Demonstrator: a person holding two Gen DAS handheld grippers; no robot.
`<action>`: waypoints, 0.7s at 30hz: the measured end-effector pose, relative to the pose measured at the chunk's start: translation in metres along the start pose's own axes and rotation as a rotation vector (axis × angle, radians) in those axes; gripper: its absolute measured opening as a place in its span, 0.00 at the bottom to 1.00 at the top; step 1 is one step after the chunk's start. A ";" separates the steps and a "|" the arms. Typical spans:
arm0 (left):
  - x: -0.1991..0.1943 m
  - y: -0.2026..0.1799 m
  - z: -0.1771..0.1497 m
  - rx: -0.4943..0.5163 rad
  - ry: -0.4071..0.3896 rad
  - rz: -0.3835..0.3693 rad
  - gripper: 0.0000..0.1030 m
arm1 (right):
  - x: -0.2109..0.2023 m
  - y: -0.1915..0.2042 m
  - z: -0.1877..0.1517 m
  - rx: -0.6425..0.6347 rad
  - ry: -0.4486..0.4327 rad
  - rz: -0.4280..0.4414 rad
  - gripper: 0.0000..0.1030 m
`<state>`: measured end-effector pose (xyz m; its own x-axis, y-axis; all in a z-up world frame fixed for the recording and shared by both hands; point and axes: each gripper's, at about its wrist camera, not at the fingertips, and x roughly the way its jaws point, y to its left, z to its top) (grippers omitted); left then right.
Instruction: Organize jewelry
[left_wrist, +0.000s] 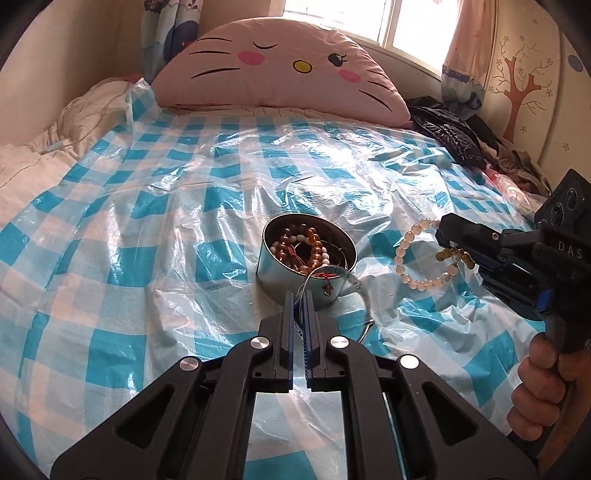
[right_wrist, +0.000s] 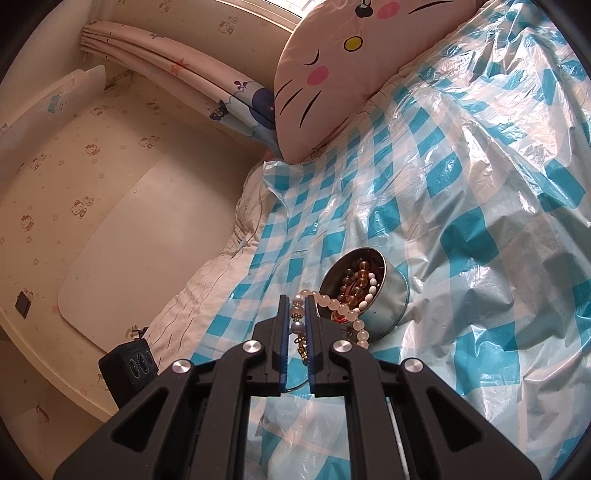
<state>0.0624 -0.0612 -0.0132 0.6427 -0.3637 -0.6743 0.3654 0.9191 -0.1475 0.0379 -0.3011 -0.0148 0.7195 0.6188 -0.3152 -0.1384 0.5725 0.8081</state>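
Now one tin (left_wrist: 295, 275); two grippers, right gripper (right_wrist: 297, 314) pinching one bracelet (right_wrist: 332, 304)

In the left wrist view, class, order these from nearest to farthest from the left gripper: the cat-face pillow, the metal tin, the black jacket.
From the left gripper:
1. Metal tin, just ahead of the fingertips.
2. Black jacket, far right, beside the pillow.
3. Cat-face pillow, at the bed's head.
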 end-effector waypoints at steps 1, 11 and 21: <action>0.000 0.000 0.000 0.001 0.000 0.003 0.05 | 0.000 0.000 0.000 0.000 0.001 0.001 0.09; 0.005 0.003 -0.002 -0.001 0.027 0.024 0.06 | -0.001 0.001 0.000 -0.004 -0.003 0.004 0.09; 0.020 0.016 -0.006 -0.032 0.106 0.058 0.05 | 0.010 0.000 -0.003 -0.048 0.057 -0.151 0.18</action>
<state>0.0773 -0.0531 -0.0336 0.5867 -0.2937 -0.7547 0.3068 0.9431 -0.1285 0.0429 -0.2930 -0.0196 0.6949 0.5523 -0.4605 -0.0650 0.6860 0.7247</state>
